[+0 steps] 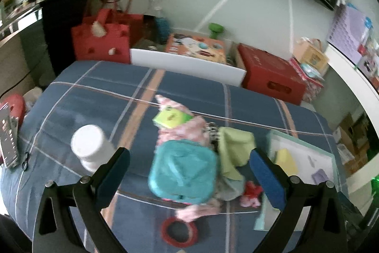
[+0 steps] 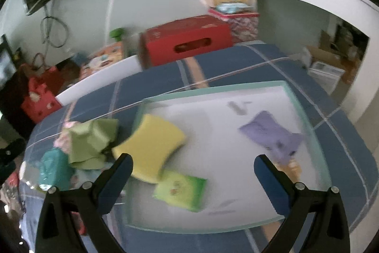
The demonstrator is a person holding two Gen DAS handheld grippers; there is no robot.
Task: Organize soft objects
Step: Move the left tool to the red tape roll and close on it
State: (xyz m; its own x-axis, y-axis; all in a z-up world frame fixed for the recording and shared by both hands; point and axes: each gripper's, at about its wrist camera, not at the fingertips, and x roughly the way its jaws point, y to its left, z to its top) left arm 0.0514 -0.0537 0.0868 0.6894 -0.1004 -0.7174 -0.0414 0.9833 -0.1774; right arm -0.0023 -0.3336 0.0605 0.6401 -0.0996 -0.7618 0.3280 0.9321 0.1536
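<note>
A pile of soft things lies on the blue plaid bed: a teal pouch (image 1: pixel 183 176), a pink cloth (image 1: pixel 180 132) with a green packet (image 1: pixel 171 117) on it, and a light green cloth (image 1: pixel 235 146). My left gripper (image 1: pixel 189 172) is open and empty, its jaws either side of the teal pouch. A white tray (image 2: pixel 213 96) holds a yellow sponge (image 2: pixel 154 146), a green packet (image 2: pixel 181 190) and a purple cloth (image 2: pixel 272 136). My right gripper (image 2: pixel 193 179) is open and empty above the tray. The light green cloth (image 2: pixel 92 141) and teal pouch (image 2: pixel 55 167) lie left of the tray.
A white bottle (image 1: pixel 91 146) stands left of the pile. A red tape ring (image 1: pixel 179 231) lies near the bed's front edge, and a small red-pink item (image 1: pixel 251 193) beside the tray (image 1: pixel 305 148). Red boxes (image 1: pixel 272 72), a red bag (image 1: pixel 101 39) and a white board (image 1: pixel 187 65) lie beyond the bed.
</note>
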